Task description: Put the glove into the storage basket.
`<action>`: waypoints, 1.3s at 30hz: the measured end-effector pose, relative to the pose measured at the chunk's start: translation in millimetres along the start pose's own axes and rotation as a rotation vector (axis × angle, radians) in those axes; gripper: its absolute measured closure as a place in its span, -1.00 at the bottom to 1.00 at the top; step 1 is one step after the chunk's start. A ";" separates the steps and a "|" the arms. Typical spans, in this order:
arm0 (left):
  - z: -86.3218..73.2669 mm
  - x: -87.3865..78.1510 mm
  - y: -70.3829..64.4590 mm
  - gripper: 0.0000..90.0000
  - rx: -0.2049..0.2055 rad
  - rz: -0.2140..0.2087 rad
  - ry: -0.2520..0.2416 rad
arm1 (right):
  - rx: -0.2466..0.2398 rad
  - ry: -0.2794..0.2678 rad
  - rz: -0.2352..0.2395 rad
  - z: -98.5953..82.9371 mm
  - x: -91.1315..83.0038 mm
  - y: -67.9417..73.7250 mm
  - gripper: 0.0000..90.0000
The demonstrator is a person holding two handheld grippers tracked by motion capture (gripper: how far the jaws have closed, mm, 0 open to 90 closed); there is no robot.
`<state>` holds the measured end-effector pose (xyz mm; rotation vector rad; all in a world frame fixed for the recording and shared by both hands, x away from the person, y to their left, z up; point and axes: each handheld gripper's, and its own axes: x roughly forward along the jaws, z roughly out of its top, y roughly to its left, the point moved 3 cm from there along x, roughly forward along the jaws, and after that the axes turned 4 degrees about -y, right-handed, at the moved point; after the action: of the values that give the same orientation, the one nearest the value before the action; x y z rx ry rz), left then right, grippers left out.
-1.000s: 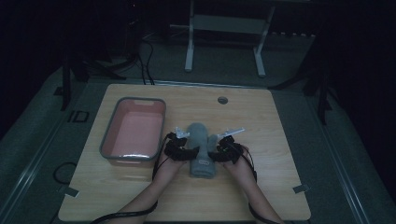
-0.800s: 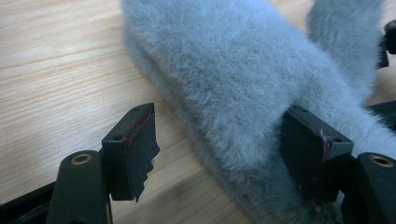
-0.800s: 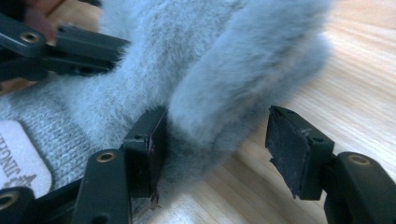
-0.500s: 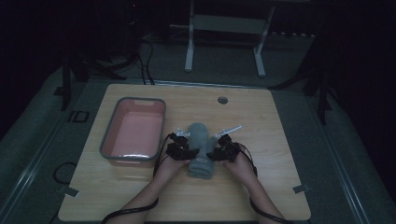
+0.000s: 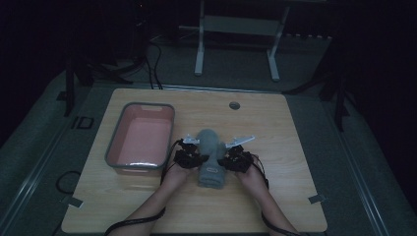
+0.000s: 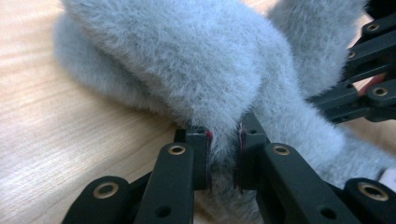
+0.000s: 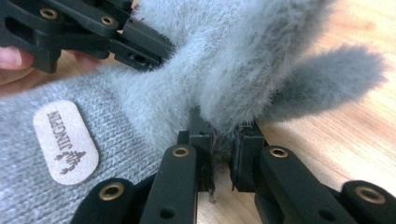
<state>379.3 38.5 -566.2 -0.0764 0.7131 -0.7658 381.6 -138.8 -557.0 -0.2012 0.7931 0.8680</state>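
Tongs (image 5: 212,160) nearer, grey glove (image 5: 210,147) pinched between

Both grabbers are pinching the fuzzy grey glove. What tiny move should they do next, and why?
Probably lift it a little, both together. The left gripper and the right gripper are each shut on fuzzy fabric of the grey glove, one on each side, and it lies on the table. The pink bin sits open just to the left, a likely place to carry it.

We read "JINGPIN" on a pale oval patch (image 7: 65,142), above a small tree-like mark, sewn on the knitted cuff of the grey glove (image 7: 243,60); at nine o'clock from the tabletop (image 5: 295,142), the floor bears "ID" (image 5: 81,122).
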 end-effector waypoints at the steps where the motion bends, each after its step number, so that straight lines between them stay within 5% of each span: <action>1: 4.6 -6.1 -3.8 0.80 0.022 0.007 -0.012 | 0.001 -0.027 0.008 1.5 -4.8 1.3 0.83; 7: 20.1 -20.9 -9.6 0.80 0.033 0.002 -0.047 | -0.012 -0.087 0.007 15.1 -23.9 7.9 0.83; 22: 54.5 -54.2 -13.8 0.80 0.102 -0.007 -0.073 | -0.037 -0.142 0.018 47.6 -51.0 19.9 0.83; 39: 95.9 -104.4 1.6 0.80 0.144 0.048 -0.104 | -0.083 -0.221 0.013 106.7 -61.4 45.7 0.83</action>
<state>387.0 90.6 -434.5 0.0317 0.5578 -0.7598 381.3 -97.0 -432.5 -0.1699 0.5539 0.9184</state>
